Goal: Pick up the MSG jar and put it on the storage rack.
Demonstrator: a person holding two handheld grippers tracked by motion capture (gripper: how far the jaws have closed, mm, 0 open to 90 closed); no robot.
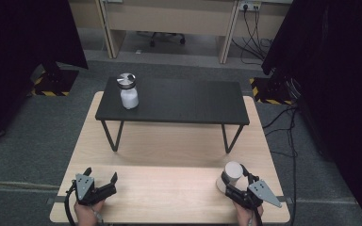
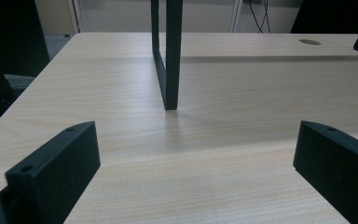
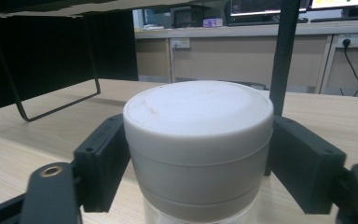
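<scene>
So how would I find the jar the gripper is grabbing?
Look at the wooden table, near corner on the right. The jar stands there between the jaws of the right gripper. Its lid is plain white, while the other jar, up on the black shelf, has a shiny lid.

A white-lidded jar (image 3: 198, 140) stands upright on the wooden table's near right part.

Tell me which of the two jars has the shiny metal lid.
The white jar on the black raised shelf, far left. The other jar, between the right gripper's jaws on the wooden table, has a plain white lid.
</scene>
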